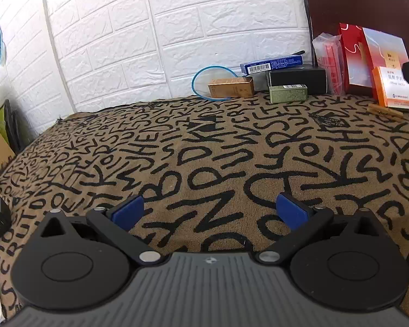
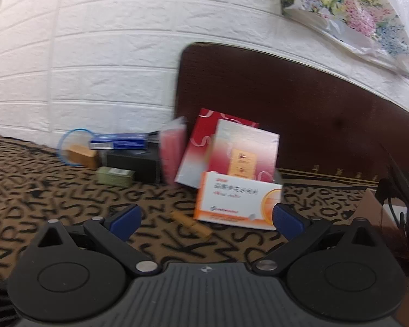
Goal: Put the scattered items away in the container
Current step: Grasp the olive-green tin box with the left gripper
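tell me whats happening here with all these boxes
A person holds a gripper in each hand over a letter-print cloth. Both the left gripper and the right gripper are open and hold nothing. The right one faces an orange-and-white box and a small wooden stick. More boxes sit by the wall. No container is clearly visible.

Both handheld tools share one build: the left gripper (image 1: 209,209) and right gripper (image 2: 206,216) each carry blue fingertip pads (image 1: 128,212) on black linkage arms, silver pivot screws (image 1: 149,256), twin round black housings and a ribbed grey central body.
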The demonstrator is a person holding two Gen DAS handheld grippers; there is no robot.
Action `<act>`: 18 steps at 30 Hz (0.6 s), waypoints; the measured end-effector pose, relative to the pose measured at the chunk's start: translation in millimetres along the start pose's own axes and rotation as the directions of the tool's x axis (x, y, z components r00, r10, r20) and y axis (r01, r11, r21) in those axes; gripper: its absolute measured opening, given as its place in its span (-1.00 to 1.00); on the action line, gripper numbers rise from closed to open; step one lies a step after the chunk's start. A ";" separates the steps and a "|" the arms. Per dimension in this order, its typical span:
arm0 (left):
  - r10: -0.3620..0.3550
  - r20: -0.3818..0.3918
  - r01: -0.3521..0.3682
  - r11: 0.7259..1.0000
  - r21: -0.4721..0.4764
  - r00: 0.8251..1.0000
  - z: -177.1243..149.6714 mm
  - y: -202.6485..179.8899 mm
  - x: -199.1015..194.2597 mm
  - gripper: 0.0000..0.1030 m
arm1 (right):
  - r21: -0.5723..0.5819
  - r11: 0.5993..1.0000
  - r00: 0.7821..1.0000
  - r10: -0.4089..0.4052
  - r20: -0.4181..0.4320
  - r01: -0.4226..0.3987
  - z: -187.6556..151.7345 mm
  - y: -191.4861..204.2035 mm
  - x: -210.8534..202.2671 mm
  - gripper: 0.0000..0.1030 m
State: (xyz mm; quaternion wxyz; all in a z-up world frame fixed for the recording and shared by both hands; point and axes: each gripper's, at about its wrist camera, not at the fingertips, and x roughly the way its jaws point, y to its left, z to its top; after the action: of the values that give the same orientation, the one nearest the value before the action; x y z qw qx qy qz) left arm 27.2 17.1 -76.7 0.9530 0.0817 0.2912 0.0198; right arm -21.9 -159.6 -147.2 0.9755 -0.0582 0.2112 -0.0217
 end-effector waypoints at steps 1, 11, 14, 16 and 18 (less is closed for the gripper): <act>-0.045 0.000 0.045 0.999 -0.003 0.999 2.3 3.9 2.4 1.00 | 0.002 1.000 1.000 -0.024 -0.001 0.024 0.5 -0.8 7.1 1.00; -0.153 0.243 0.156 0.988 0.006 0.958 58.4 -0.1 22.9 1.00 | 0.128 0.983 0.990 -0.126 -0.058 0.132 -6.8 -28.3 79.9 1.00; -0.216 0.220 0.208 0.976 0.058 0.951 74.7 -14.3 44.9 1.00 | 0.184 0.979 0.995 -0.078 -0.062 0.088 -9.0 -40.8 93.7 1.00; -0.241 0.191 0.226 0.969 0.096 0.952 78.9 -27.8 58.4 1.00 | 0.228 0.974 0.999 -0.004 -0.050 0.015 -9.9 -49.7 101.3 1.00; -0.260 0.164 0.241 0.962 0.127 0.951 80.6 -41.0 70.6 1.00 | 0.236 0.971 0.998 0.049 -0.043 -0.037 -9.1 -54.9 106.2 1.00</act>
State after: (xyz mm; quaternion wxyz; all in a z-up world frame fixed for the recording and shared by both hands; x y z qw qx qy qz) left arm 130.4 -28.9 -56.7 0.9644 0.0956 0.2129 -0.1244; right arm 69.9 -222.2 -192.1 0.9704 0.0629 0.2318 -0.0268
